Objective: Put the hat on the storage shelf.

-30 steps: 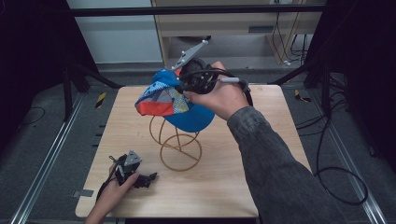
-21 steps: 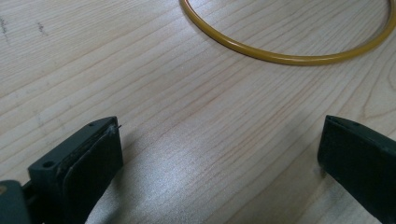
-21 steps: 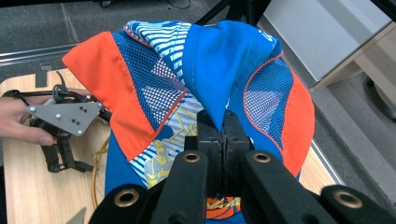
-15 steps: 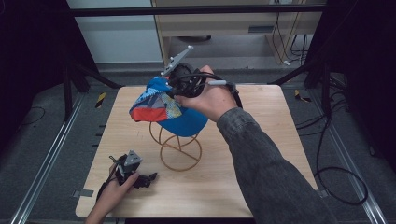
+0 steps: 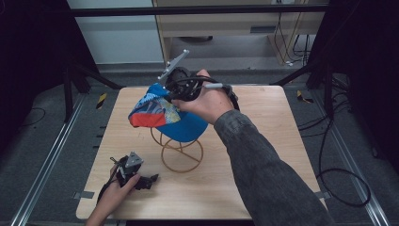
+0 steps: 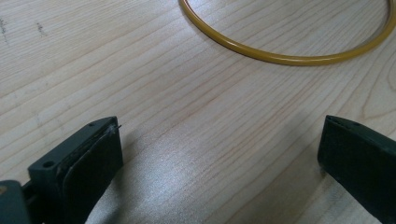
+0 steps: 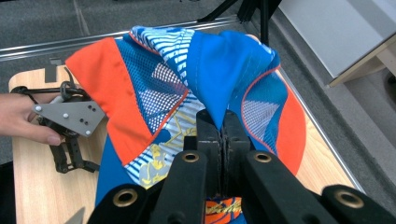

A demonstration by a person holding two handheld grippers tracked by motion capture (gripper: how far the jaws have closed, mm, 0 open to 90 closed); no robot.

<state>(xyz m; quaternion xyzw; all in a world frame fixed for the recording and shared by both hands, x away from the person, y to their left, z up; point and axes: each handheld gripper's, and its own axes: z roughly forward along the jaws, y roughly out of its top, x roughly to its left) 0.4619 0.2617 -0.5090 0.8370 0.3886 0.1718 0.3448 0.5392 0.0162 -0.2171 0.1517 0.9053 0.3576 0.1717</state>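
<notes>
A blue, orange and patterned cap (image 5: pixel 165 116) hangs over the top of a yellow wire stand (image 5: pixel 181 151) in the middle of the table. My right gripper (image 5: pixel 164 97) is shut on a fold of the cap's blue cloth; in the right gripper view the jaws (image 7: pixel 222 122) pinch that fold and the cap (image 7: pixel 154 93) drapes in front. My left gripper (image 5: pixel 147 181) rests on the table at the front left, held by a hand. Its jaws (image 6: pixel 219 154) stand wide open over bare wood, near the stand's base ring (image 6: pixel 280 58).
The wooden table (image 5: pixel 268 155) has free room right of the stand and along the front. The person's right forearm (image 5: pixel 263 165) crosses the right half. Dark frame posts and cables stand around the table; a shelf unit is behind it.
My right gripper has carried the cap to the left and slightly down, closer over the wire stand. The left gripper has stayed where it was on the table.
</notes>
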